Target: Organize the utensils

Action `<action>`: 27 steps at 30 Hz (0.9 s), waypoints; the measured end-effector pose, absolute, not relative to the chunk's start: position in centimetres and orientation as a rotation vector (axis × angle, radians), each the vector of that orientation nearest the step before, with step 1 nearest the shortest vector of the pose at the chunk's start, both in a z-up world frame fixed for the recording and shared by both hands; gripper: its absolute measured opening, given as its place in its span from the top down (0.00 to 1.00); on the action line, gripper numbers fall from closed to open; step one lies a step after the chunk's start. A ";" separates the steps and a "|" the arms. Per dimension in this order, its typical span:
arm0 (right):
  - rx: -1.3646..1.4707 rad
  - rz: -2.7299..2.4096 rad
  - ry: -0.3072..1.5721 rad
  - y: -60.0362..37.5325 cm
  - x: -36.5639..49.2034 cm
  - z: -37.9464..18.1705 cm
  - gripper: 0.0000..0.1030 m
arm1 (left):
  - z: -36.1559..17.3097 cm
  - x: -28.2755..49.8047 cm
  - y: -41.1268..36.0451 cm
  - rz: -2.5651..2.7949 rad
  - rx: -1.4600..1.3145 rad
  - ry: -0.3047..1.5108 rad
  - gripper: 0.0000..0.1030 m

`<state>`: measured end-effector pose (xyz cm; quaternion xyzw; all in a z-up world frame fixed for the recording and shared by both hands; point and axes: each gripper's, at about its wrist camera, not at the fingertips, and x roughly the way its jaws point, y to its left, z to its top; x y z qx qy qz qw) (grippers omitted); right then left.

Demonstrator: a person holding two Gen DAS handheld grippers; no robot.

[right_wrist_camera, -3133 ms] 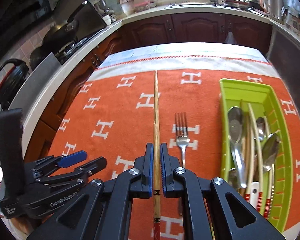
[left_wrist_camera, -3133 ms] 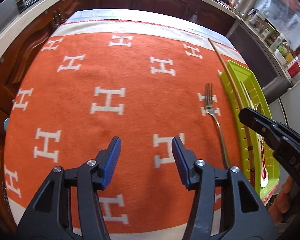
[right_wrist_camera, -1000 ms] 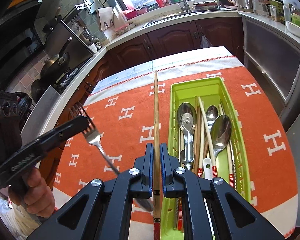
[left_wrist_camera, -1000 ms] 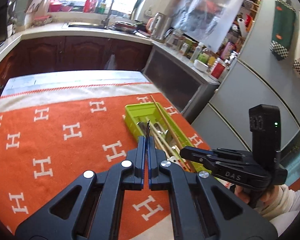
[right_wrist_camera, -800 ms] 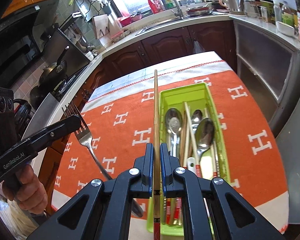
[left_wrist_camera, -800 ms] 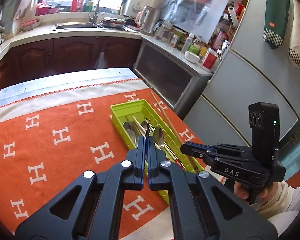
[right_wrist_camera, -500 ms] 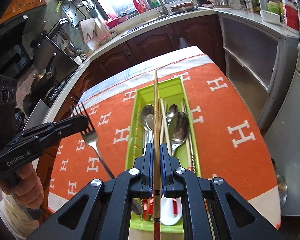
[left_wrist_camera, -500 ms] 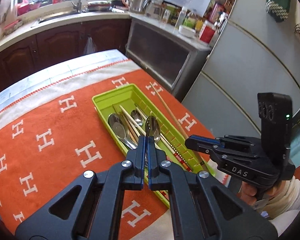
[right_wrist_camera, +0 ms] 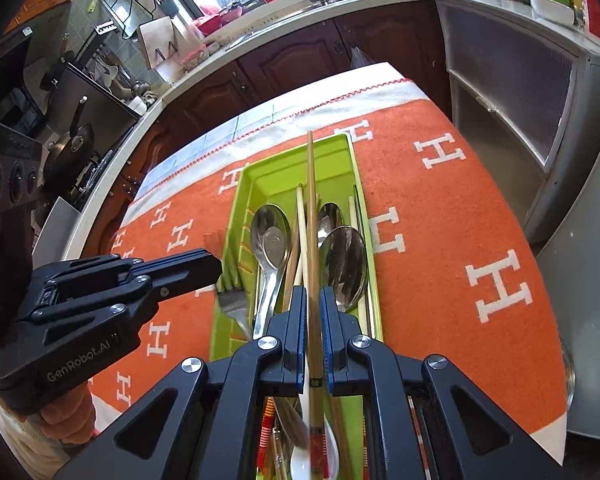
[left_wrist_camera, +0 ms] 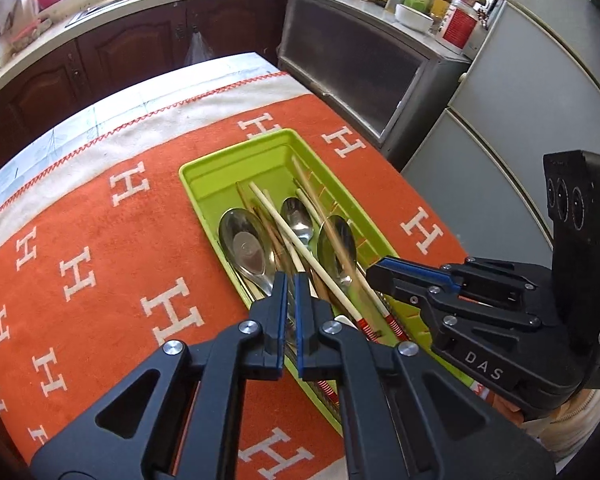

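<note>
Hovering over the green tray (right_wrist_camera: 362, 184), the right tool (right_wrist_camera: 311, 320) is loosening, its jaws just parting around a chopstick (right_wrist_camera: 310, 200) pointing to 12 o'clock. At 9 o'clock, the left tool (right_wrist_camera: 216, 268) is clamping a fork (right_wrist_camera: 232, 304) above the tray's edge.

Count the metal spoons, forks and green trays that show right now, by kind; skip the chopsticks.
Metal spoons with the bowl showing: 3
Forks: 1
Green trays: 1
Total: 5
More spoons may lie hidden under the pile in the tray.
</note>
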<state>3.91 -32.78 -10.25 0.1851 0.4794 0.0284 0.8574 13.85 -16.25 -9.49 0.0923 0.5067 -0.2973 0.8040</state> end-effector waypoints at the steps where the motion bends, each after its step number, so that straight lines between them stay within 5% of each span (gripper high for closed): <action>1: 0.389 0.058 1.011 -32.9 4.3 -10.5 0.87 | -9.6 13.9 -16.2 -0.627 0.193 1.095 0.97; 3: 0.396 0.054 1.010 -33.1 4.9 -10.8 0.76 | -9.7 13.9 -16.1 -0.617 0.194 1.097 0.90; 7: 0.410 0.044 0.995 -33.5 5.6 -10.9 0.58 | -9.0 13.1 -15.9 -0.568 0.218 1.034 0.50; 27: 0.334 0.034 0.997 -32.1 3.6 -9.4 0.38 | -7.7 9.8 -12.2 -0.460 0.196 1.012 0.39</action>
